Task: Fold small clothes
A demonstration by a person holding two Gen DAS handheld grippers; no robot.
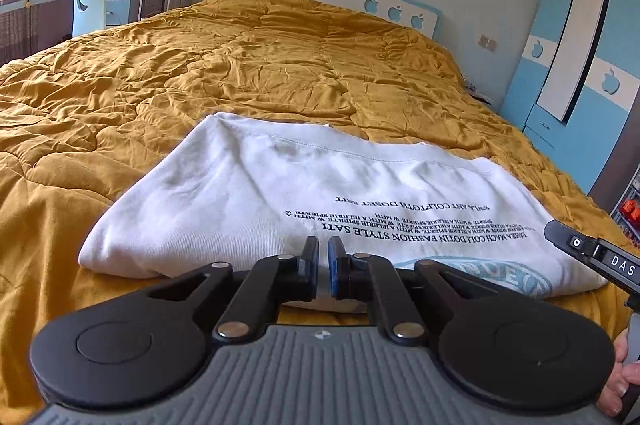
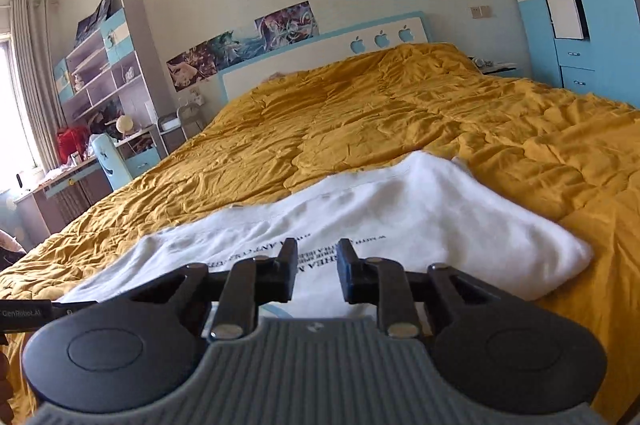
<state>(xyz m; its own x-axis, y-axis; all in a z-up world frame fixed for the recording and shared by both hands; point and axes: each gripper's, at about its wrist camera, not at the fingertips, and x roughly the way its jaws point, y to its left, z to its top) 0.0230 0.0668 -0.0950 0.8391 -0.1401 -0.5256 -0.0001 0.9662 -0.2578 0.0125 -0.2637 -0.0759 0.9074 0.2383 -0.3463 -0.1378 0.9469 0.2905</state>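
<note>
Both tools hang over the white shirt [image 1: 248, 185] low in frame, empty: left tool [image 1: 323, 267] barely parted, right tool [image 2: 318, 275] open. Pinch the near hem evenly before folding across the bed [image 1: 200, 65].

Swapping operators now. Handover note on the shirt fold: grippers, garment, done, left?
Left gripper: jaws nearly together with a slim gap, nothing between them, poised over the near edge of the white T-shirt.
Right gripper: jaws apart, empty, above the same shirt.
The shirt lies on the mustard quilt, already folded into a compact bundle, printed text facing up.
Done: at least one fold.
Left: probably a final fold or smoothing, then setting it aside. No other garments are in view.
</note>
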